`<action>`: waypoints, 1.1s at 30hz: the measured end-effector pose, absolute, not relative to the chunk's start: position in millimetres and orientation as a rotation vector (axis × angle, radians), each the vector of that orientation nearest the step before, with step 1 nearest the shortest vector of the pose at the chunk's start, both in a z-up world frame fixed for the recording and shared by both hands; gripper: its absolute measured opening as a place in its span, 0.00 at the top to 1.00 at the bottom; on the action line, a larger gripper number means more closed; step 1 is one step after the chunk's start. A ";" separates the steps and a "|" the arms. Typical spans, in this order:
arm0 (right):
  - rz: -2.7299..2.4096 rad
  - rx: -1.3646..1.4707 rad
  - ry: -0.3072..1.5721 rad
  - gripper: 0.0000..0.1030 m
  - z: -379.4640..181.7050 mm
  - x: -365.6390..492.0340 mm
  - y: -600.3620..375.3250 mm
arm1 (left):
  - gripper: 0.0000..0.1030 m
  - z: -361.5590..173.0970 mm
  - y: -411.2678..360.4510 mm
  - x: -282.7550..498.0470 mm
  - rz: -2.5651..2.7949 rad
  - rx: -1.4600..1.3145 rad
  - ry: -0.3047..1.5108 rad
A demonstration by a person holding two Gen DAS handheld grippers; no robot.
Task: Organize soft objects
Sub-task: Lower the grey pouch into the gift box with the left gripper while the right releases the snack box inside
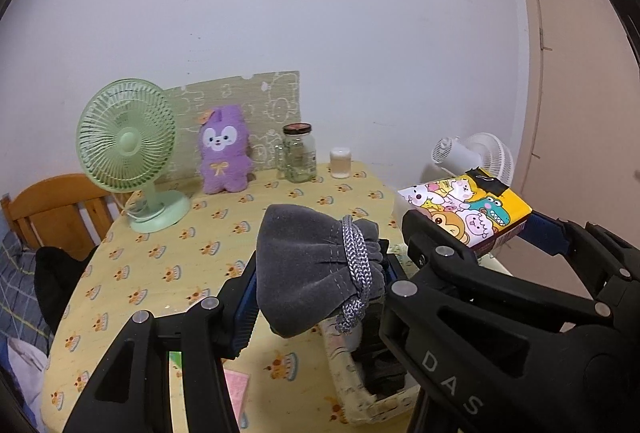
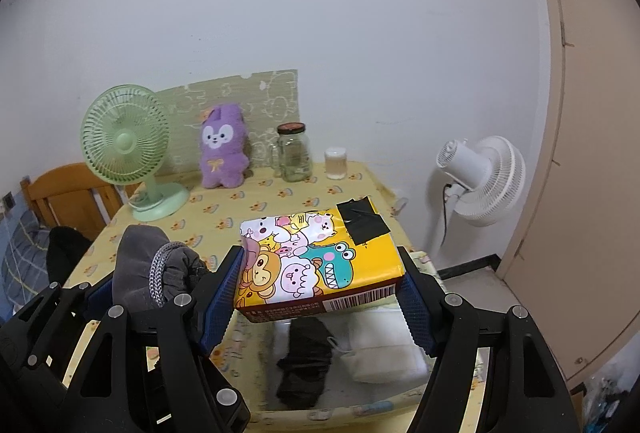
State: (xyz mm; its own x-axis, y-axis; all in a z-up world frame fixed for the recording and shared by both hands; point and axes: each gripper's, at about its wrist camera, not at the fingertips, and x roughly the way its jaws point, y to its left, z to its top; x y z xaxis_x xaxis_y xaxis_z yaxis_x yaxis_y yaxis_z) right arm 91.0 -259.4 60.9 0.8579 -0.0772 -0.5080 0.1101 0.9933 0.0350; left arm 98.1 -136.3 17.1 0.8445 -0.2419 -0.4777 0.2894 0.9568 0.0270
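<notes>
The surface point(image 2: 280, 201), under a yellow cloth printed with small cakes, carries along its far edge a green desk fan point(image 2: 128, 149), a purple plush rabbit point(image 2: 222, 149), a glass jar point(image 2: 294, 153) and a small white cup point(image 2: 336, 163). At its near edge sits a fabric storage box point(image 2: 256, 365) holding a dark folded item point(image 2: 304, 361) and a white one point(image 2: 384, 349). Above that box the right gripper point(image 2: 320, 297) has its jaws clamped on a cartoon-printed tissue pack point(image 2: 320, 265), held off the surface. Just left of it, the left gripper point(image 1: 316, 273) has its jaws closed on a grey drawstring pouch point(image 1: 308, 265), also lifted, with its braided cord point(image 1: 356, 261) hanging over the front.
</notes>
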 end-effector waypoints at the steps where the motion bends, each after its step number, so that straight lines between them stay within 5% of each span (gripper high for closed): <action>1: -0.103 0.065 0.531 0.28 60.4 91.2 -262.1 | 0.43 16.4 -139.2 99.1 -0.286 0.101 0.492; 33: -0.211 0.101 0.618 0.28 19.7 108.6 -321.2 | 0.42 -23.1 -196.2 123.2 -0.426 0.133 0.643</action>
